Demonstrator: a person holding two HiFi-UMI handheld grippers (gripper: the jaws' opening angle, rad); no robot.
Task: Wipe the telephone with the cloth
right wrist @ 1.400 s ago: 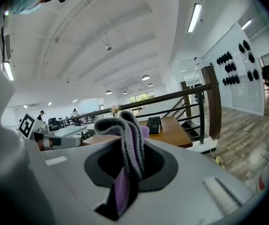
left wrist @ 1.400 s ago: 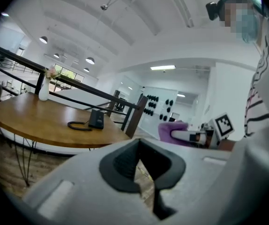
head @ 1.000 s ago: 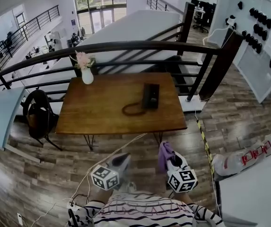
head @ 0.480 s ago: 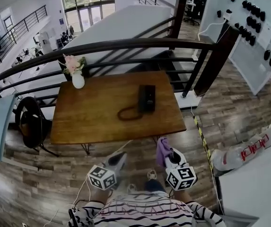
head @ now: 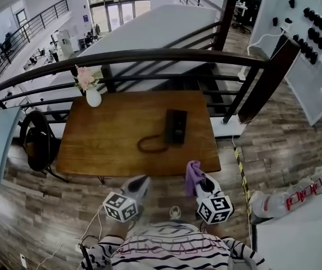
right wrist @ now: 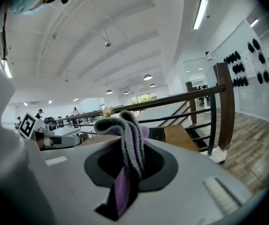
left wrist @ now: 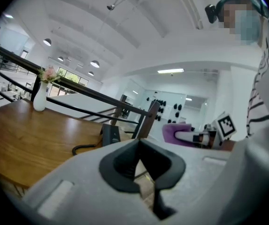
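By a black railing (head: 149,55), the brown tabletop (head: 110,139) holds the black telephone (head: 176,126) near its 3 o'clock side, and off its 6 o'clock edge the right tool (head: 200,183) pinches the purple cloth (head: 193,174), while the left tool (head: 140,182) is closed tight on nothing.

Both claws sit low in the middle of the head view, side by side but apart, each pointing up the frame. The grey left claw (head: 140,181), with a marker cube at its rear, has its jaws closed together with nothing between them. The right claw (head: 201,182) is clamped on a folded purple-and-grey knitted cloth (right wrist: 129,146). Striped sleeves (head: 107,251) show along the bottom edge.
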